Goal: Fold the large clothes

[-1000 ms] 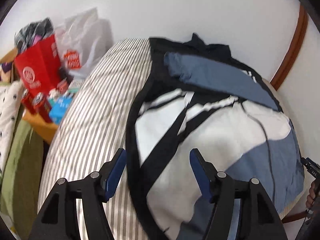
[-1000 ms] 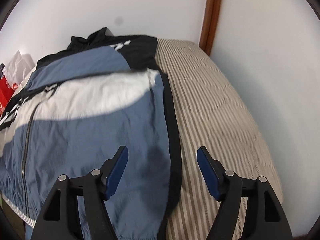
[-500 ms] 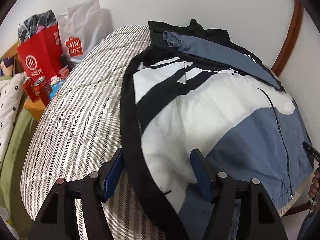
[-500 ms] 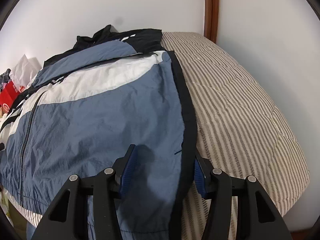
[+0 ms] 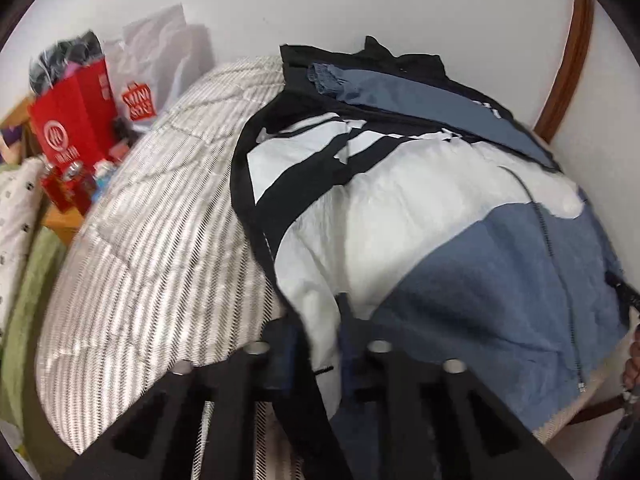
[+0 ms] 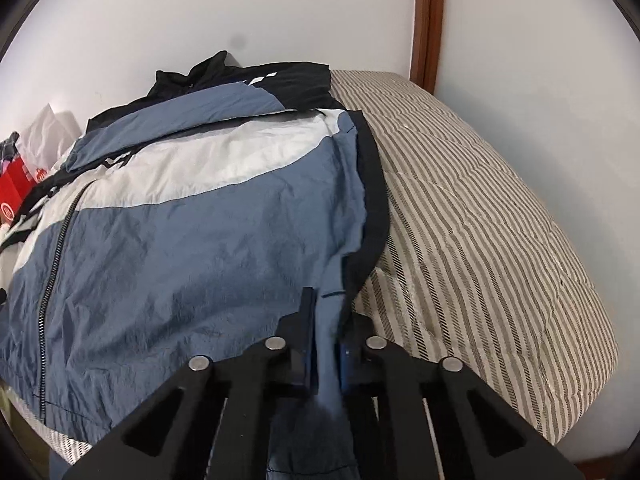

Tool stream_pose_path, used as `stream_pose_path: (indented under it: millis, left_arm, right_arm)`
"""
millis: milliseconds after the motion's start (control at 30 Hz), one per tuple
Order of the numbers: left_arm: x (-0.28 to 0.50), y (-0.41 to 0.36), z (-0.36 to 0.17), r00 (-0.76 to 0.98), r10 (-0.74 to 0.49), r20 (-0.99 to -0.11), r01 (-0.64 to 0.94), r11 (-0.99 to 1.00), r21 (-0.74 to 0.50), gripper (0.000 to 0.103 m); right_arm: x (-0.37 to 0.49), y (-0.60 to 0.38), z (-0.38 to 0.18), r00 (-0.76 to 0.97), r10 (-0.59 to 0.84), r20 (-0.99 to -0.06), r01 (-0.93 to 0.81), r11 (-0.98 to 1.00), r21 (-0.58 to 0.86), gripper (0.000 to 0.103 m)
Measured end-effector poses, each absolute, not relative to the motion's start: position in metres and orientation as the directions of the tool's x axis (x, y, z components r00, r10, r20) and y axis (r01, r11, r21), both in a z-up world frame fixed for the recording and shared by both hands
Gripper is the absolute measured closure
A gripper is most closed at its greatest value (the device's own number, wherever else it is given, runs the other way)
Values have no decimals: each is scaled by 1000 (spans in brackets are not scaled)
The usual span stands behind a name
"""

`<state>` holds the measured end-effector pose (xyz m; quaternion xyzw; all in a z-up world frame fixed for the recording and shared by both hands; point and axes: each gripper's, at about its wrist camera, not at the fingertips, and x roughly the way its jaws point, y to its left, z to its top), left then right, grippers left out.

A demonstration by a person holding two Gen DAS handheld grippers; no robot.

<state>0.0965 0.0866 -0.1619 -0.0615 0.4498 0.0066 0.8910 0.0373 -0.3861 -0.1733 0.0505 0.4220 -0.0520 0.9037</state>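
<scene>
A blue, white and black zip jacket [image 5: 420, 216] lies spread front-up on a striped bed, collar toward the far wall, one blue sleeve folded across the chest. My left gripper [image 5: 318, 320] is shut on the jacket's near left edge, white fabric and black trim pinched between the pads. In the right wrist view the same jacket [image 6: 192, 216] fills the left half. My right gripper [image 6: 326, 320] is shut on its near right edge, blue fabric bunched between the pads beside the black side trim.
The striped quilt [image 5: 160, 240] covers the bed; bare quilt [image 6: 480, 220] lies right of the jacket. A red shopping bag [image 5: 76, 112], a white bag [image 5: 160, 76] and cans stand on a side table at the left. A wooden door frame [image 6: 428, 20] is at the wall.
Both grippers were open above the jacket's lower corners. They came down and closed on the fabric, the left on the left edge, the right on the right edge.
</scene>
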Motion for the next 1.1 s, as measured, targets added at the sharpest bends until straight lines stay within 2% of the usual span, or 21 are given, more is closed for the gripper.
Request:
stream_pose_path:
  millis: [267, 600, 1100]
  left_arm:
    - [69, 96, -139, 623, -88, -777, -55, 986, -155, 95]
    - [22, 105, -82, 743, -150, -652, 19, 979, -204, 95]
    - [71, 105, -27, 799, -160, -580, 26, 972, -233, 95]
  right_arm:
    - [0, -386, -139, 692, -22, -722, 97, 993, 62, 98]
    - [-38, -385, -77, 769, 22, -639, 39, 996, 80, 98]
    - [11, -404, -19, 850, 69, -522, 44, 979, 200, 98]
